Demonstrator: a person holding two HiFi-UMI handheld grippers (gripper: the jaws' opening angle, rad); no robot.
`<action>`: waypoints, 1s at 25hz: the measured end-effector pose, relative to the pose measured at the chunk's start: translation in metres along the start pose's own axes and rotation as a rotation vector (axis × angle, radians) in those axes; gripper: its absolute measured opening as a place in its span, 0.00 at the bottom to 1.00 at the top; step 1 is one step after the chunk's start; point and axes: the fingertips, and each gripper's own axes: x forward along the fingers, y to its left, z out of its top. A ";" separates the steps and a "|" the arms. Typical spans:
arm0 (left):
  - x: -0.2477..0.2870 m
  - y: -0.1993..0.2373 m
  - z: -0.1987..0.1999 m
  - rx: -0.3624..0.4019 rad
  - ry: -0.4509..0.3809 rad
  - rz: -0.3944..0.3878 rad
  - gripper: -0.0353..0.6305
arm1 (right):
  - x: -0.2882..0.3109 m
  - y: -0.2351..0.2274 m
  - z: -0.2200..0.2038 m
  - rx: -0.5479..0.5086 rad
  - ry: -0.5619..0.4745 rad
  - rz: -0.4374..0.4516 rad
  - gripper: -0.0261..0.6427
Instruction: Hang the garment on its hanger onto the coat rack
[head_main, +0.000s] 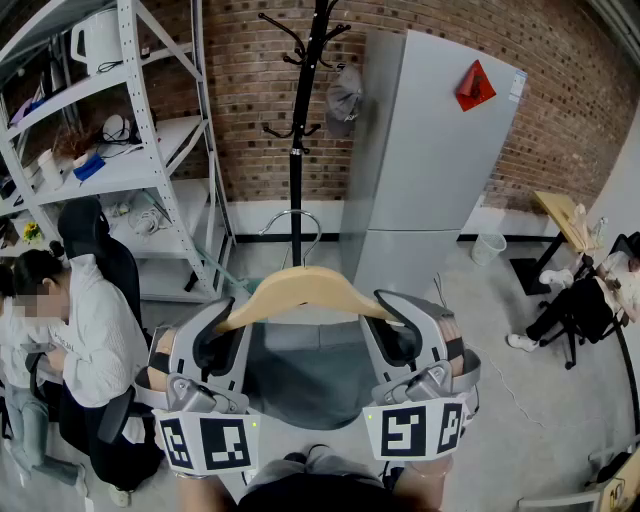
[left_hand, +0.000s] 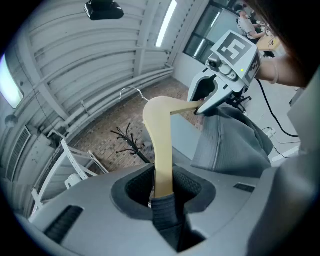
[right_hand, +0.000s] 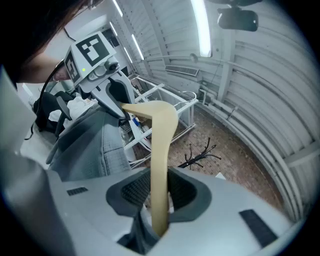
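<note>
A pale wooden hanger (head_main: 300, 290) with a metal hook (head_main: 292, 222) carries a grey garment (head_main: 305, 370) that hangs below it. My left gripper (head_main: 222, 340) is shut on the hanger's left arm (left_hand: 161, 150), and my right gripper (head_main: 392, 335) is shut on its right arm (right_hand: 161, 165). Both hold it level in front of me. The black coat rack (head_main: 297, 120) stands ahead by the brick wall, beyond the hook. A grey cap (head_main: 343, 98) hangs on one of its pegs. The rack also shows small in the left gripper view as the coat rack (left_hand: 131, 142) and in the right gripper view as the coat rack (right_hand: 200, 156).
A tall grey cabinet (head_main: 430, 150) stands right of the rack. White metal shelving (head_main: 120, 140) fills the left. A person (head_main: 70, 330) sits at the left on a black chair; another person (head_main: 585, 300) sits at the far right. A small white bin (head_main: 487, 247) stands by the wall.
</note>
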 end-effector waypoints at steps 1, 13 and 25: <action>-0.002 0.000 0.004 -0.007 -0.009 0.001 0.21 | -0.003 -0.002 0.000 -0.001 -0.002 -0.002 0.19; 0.002 -0.003 0.031 -0.005 -0.025 0.016 0.21 | -0.016 -0.017 -0.014 0.042 -0.025 -0.020 0.20; 0.050 -0.010 0.039 -0.037 -0.025 0.016 0.21 | 0.013 -0.043 -0.045 0.007 -0.042 -0.028 0.20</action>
